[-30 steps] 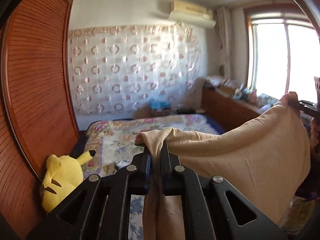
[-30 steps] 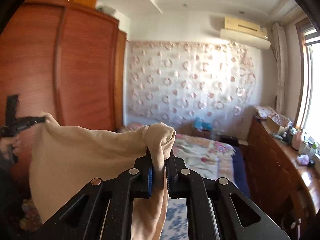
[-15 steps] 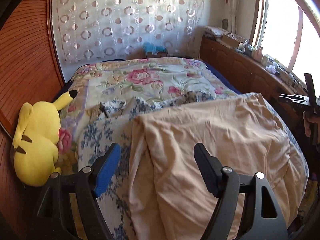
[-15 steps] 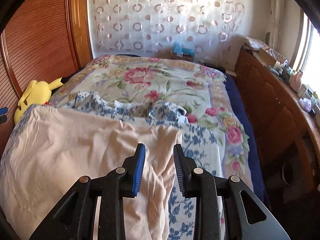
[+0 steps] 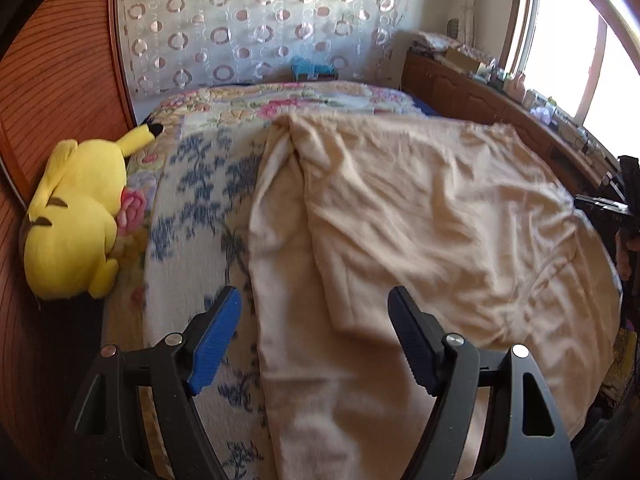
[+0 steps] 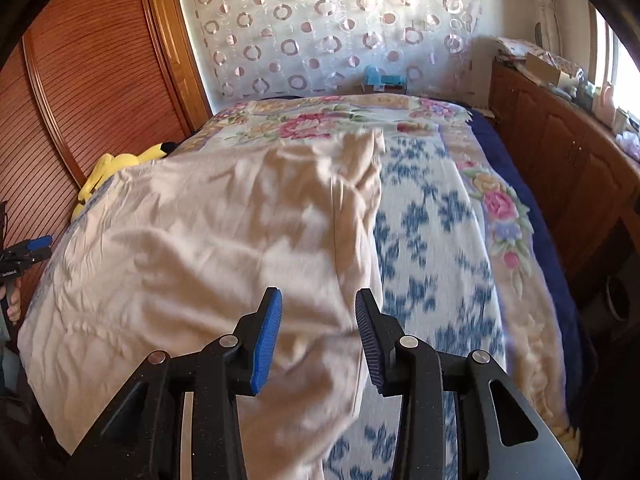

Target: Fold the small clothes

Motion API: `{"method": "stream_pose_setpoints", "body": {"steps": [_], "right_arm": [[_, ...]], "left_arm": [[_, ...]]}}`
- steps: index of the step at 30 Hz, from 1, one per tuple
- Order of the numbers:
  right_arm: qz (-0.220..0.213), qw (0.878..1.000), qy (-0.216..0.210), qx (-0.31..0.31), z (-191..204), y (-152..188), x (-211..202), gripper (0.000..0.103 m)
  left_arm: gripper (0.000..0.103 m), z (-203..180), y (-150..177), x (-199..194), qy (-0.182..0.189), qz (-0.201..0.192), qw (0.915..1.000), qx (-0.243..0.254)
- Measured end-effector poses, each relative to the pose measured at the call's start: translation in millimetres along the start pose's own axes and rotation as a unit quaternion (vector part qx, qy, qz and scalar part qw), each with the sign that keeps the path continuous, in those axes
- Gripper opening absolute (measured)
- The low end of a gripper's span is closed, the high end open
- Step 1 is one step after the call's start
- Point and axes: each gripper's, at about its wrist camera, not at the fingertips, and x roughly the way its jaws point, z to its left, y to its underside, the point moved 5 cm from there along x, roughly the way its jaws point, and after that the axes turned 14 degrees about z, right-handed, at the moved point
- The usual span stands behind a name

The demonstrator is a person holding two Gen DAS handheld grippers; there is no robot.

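A floral bedspread (image 5: pixel 200 184) is lying under our beige garment (image 5: pixel 420 216) — soft, light, wrinkling easily. Our left gripper (image 5: pixel 314 336) is gaping wide, empty; our right gripper (image 6: pixel 318 336) is hovering half-open, empty — edge corners are looking best for gripping.

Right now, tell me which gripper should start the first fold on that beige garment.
Probably left. The left gripper is open wide, straddling the beige garment at its long side edge beside the blue-flowered blanket. The right gripper is open less wide, above cloth inside its edge.
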Motion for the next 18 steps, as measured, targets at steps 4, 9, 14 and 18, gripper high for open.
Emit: {"method": "stream_pose_setpoints", "body": {"steps": [4,9,14,18], "right_arm": [[0.01,1.0,-0.002,0.001,-8,16,2,0.04],[0.007,1.0,0.001,-0.003,-10,21,-6,0.04],[0.005,1.0,-0.001,-0.001,-6,21,-3,0.04],[0.008,1.0,0.003,-0.002,-1,29,3,0.04]], "left_arm": [[0.077,-4,11,11,-0.022,0.011,0.9996,0.013],[0.077,-10,10,12,-0.025,0.013,0.9994,0.021],[0.083,-10,11,14,-0.026,0.015,0.9993,0.02],[0.088,-9,11,15,-0.027,0.018,0.9993,0.019]]}}
